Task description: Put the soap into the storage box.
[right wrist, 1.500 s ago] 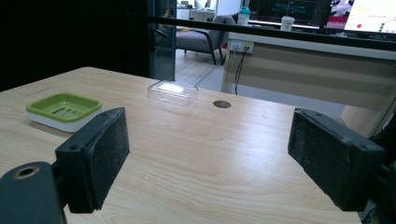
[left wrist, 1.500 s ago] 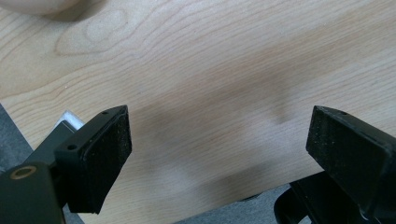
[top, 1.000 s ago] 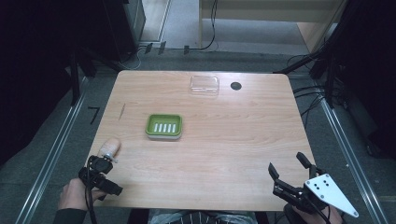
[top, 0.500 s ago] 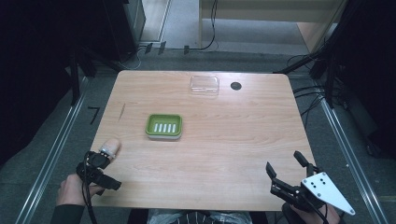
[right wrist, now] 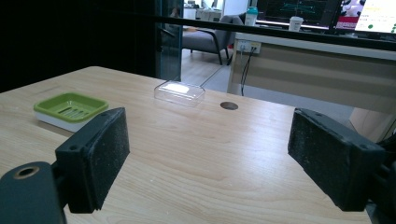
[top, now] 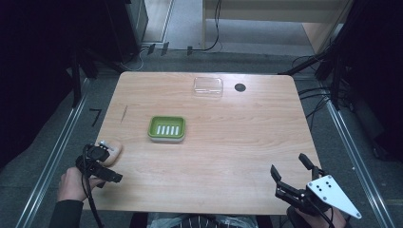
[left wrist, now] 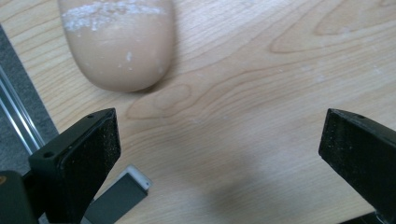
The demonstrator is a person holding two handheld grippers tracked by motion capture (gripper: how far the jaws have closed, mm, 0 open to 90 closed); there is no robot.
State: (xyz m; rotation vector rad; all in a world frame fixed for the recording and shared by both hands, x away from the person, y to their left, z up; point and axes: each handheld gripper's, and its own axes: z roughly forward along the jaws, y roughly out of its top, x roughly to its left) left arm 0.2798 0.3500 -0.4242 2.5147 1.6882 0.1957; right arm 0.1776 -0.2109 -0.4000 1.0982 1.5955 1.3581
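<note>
At far left of the pale wooden table (top: 214, 156), the left gripper (top: 105, 164) is hovering low by the edge, jaws spread wide and holding nothing. Just ahead of it a smooth peach-coloured oval bar, soap-like with a whitish powdery patch on top (left wrist: 119, 44), is lying flat on the wood; the high view shows the same bar (top: 112, 151) touching or nearly under the gripper's nose. Judging by this, the jaws are lining up to close round the bar, since it sits just beyond their tips rather than between them.

Moving toward centre, a green rectangular plastic soap dish with white drainage slots (top: 166, 128) is standing well apart from the bar, open side up, probably waiting to receive it. Farther back a clear rectangular plastic lid or box (top: 208, 86) is resting near the far edge, beside a small dark round grommet hole (top: 240, 87).

At right, the right gripper (top: 292, 173) is idling off the near right corner, jaws parted and empty, pointing across the table at the dish (right wrist: 70, 108) and the clear box (right wrist: 180, 92); it seems parked out of the way.

Writing: none readable on bar, dish or box. Distant monitors in the right gripper view are showing graphics too small to read.
</note>
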